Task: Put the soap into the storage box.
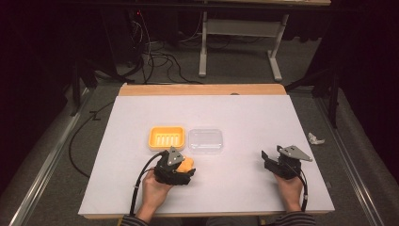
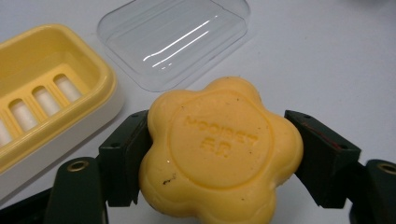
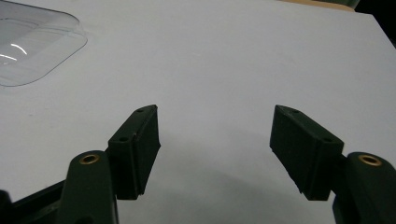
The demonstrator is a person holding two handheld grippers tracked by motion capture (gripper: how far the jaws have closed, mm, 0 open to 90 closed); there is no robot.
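Left claw: clamped on flower-shaped yellow soap.
Soap dish: just beyond, left.
Clear lid: ahead.
Right claw: wide open, empty, above worktop.

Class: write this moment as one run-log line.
left gripper: shut on soap | right gripper: open | soap dish, lid: on table

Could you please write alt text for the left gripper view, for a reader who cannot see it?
The left gripper clamps a yellow flower-shaped soap between its black jaws. Beyond it on the white table sit a yellow soap dish and a clear lid.
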